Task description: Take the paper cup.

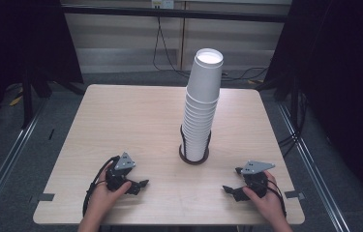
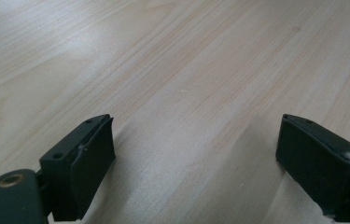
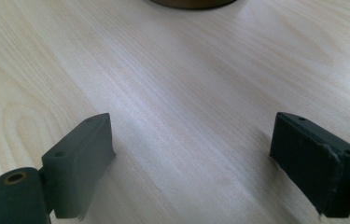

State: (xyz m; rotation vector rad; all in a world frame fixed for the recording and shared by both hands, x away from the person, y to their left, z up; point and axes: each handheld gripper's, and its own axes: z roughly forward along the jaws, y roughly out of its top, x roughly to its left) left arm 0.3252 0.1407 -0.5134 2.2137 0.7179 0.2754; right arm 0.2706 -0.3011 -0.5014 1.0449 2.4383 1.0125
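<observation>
Tall stack of white paper cups point(image 1: 201, 104) stands upright in a dark ring holder point(image 1: 193, 158) at the middle of the light wood surface point(image 1: 121, 121), slightly toward the near edge, between the two hands and farther out than both. Left gripper point(image 1: 139, 183) rests low on the surface near the front edge, jaws spread apart with only bare wood between them. Right gripper point(image 1: 230, 189) sits the same way at the front right, jaws apart and holding nothing, well apart from the stack.

The dark base point(image 3: 191, 3) is cut off by the top edge.
</observation>
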